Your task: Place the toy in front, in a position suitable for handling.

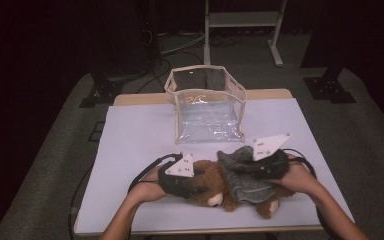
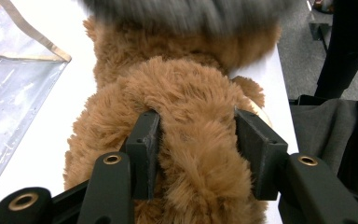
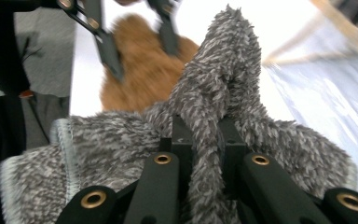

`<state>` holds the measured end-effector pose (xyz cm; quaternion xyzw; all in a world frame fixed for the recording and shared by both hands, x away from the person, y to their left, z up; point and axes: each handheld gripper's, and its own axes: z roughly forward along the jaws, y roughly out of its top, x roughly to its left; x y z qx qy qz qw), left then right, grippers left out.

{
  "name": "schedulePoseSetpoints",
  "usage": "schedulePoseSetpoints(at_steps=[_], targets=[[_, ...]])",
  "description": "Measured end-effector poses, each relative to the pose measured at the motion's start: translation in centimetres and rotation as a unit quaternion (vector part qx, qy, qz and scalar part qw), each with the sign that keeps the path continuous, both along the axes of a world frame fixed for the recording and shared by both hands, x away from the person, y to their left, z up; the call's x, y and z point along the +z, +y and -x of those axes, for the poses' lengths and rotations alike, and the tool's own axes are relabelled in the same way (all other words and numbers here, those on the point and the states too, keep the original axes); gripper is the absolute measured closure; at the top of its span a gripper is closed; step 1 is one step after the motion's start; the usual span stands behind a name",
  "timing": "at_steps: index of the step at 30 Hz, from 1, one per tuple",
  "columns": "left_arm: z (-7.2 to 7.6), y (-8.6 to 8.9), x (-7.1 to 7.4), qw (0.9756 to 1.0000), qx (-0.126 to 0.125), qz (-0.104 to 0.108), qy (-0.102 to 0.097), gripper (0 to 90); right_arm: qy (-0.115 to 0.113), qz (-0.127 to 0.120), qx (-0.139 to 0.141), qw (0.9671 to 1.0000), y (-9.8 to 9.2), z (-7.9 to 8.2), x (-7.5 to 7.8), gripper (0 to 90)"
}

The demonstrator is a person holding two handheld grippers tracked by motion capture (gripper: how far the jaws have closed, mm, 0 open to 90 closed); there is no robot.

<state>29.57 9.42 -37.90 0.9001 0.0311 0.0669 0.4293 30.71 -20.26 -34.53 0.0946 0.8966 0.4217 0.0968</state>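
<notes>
Both grippers clamp the teddy bear (image 1: pixel 215 187) in front of the clear bag (image 1: pixel 206 102).
Left gripper (image 2: pixel 196 149) squeezes brown fur; right gripper (image 3: pixel 204 140) pinches a fold of the bear's grey sweater (image 3: pixel 214 107).

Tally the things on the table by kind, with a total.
Plush bear: 1
Grey fuzzy garment: 1
Clear bag: 1
Tongs: 2, left tongs, right tongs
Total: 5
</notes>
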Motion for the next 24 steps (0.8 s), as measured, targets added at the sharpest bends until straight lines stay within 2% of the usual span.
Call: schedulePoseSetpoints(at_steps=[2,4,6,7,11,13,17,19,24], targets=[[0.1,0.1,0.0,1.0,0.002,0.003,0.0,52.4,0.001,0.004,-0.033,0.9994,-2.6,-0.2,-0.2,80.6],[0.1,0.1,-0.1,1.0,0.003,0.005,0.003,52.4,0.017,-0.002,-0.062,0.9979,-5.0,-0.4,-0.6,80.5],[0.0,0.1,0.2,1.0,-0.002,0.007,0.003,51.8,0.035,-0.019,-0.073,0.9965,-6.4,-0.4,-1.4,80.5],[-0.1,0.0,0.5,1.0,-0.005,0.008,0.0,50.6,0.04,-0.024,-0.073,0.9963,-6.5,-0.2,-1.7,80.5],[-0.8,0.0,1.9,0.9999,0.005,0.014,-0.002,46.4,0.038,-0.034,-0.061,0.9968,-5.3,0.5,-2.6,80.6],[-0.9,-0.3,2.2,1.0,0.005,0.002,-0.005,46.1,0.038,-0.037,-0.051,0.9973,-4.5,0.9,-2.7,80.6],[-0.7,-0.8,1.0,0.9997,-0.003,-0.022,0.008,47.2,0.026,-0.03,-0.029,0.9988,-3.3,1.9,-2.9,80.6],[-0.4,-0.9,0.4,0.9996,-0.005,-0.024,0.009,47.4,0.019,-0.025,-0.03,0.9991,-3.3,2.1,-2.5,80.6],[0.3,-0.6,0.2,0.9994,-0.016,-0.031,0.001,49.2,-0.002,-0.041,-0.02,0.999,-1.9,1.2,-0.6,80.5]])
